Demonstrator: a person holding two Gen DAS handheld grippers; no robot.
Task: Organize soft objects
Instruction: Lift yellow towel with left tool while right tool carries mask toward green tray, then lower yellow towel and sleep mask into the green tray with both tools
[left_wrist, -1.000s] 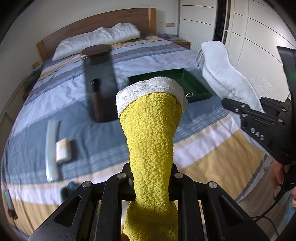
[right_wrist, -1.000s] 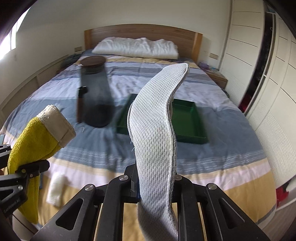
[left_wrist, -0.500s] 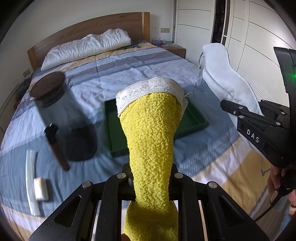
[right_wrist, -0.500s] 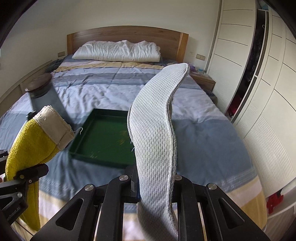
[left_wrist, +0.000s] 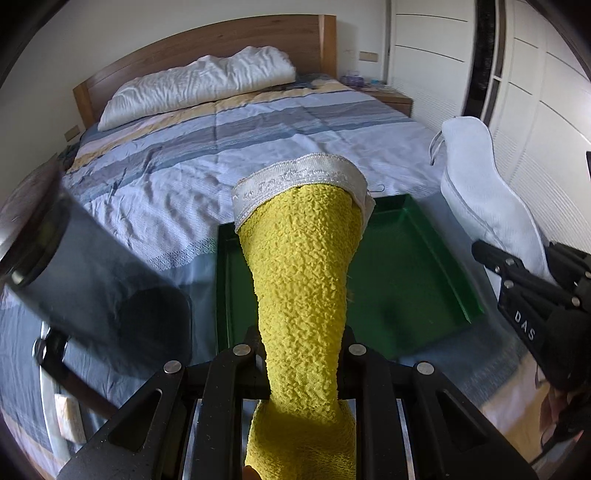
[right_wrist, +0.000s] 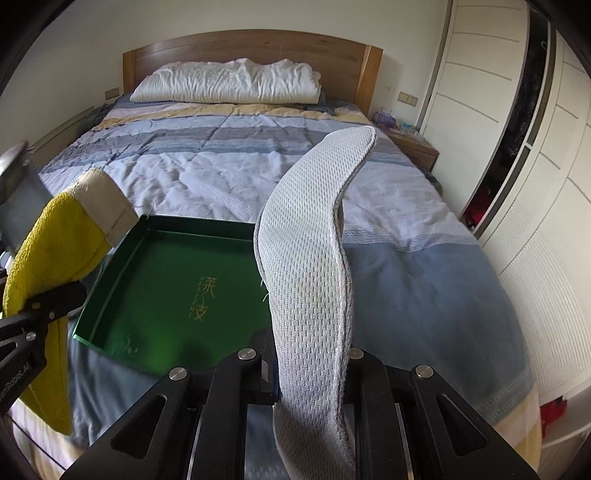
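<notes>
The green tray (right_wrist: 173, 291) lies flat on the bed (right_wrist: 229, 173) and serves as the landmark. Both loads hang above its near edge.

The left tongs (left_wrist: 301, 373) are clamped on a yellow sock (left_wrist: 303, 266), whose long axis runs up and away over the tray's left half, white cuff on top. The right tongs (right_wrist: 308, 373) are clamped on a grey insole (right_wrist: 306, 258), long axis likewise standing up, over the tray's right edge.

A dark jar (left_wrist: 92, 266) stands just left of the tray, blurred.

Judgement: the tray lies forward of and below both tongs. The left pair looks better centred over it; the right pair needs a shift toward the tray's middle before release.
</notes>
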